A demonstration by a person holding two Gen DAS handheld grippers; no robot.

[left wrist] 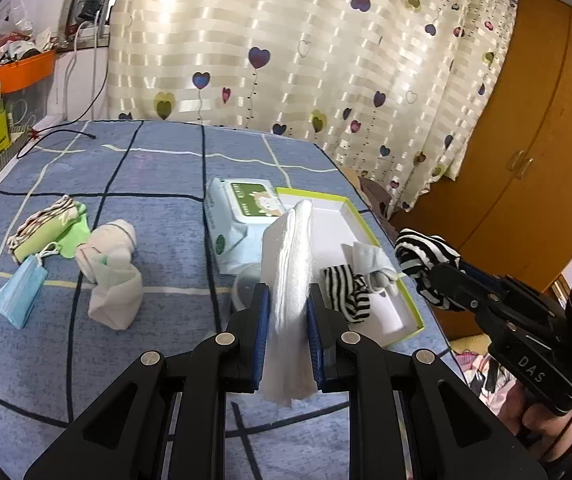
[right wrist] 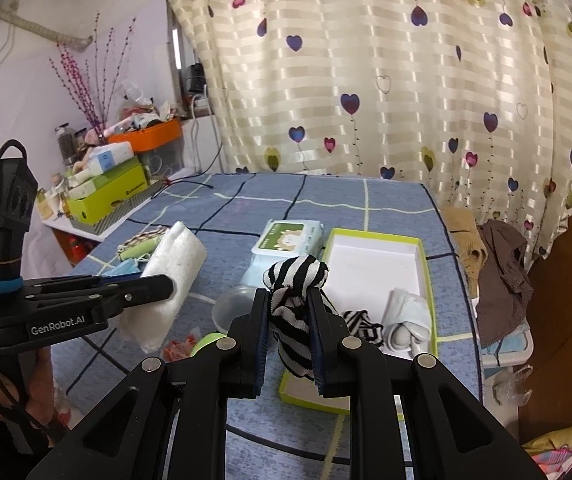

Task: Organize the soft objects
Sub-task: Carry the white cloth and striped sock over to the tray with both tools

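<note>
My left gripper (left wrist: 288,312) is shut on a folded white towel (left wrist: 291,276), held on edge above the blue bedcover; the right wrist view shows that same towel (right wrist: 170,276) at the left. My right gripper (right wrist: 288,312) is shut on a black-and-white striped sock (right wrist: 295,300), lifted over the near end of the green-rimmed white box (right wrist: 373,264). Inside the box lie another striped sock (right wrist: 361,326) and a rolled white sock (right wrist: 405,316). In the left wrist view the held striped sock (left wrist: 425,260) hangs to the right of the box (left wrist: 337,216).
A wet-wipes pack (left wrist: 238,224) lies left of the box, with a clear plastic bowl (right wrist: 232,306) near it. On the bedcover's left lie a blue face mask (left wrist: 20,292), a white cloth bundle (left wrist: 112,276) and a green striped cloth (left wrist: 52,228). Brown clothes (right wrist: 501,276) hang at the bed's right edge.
</note>
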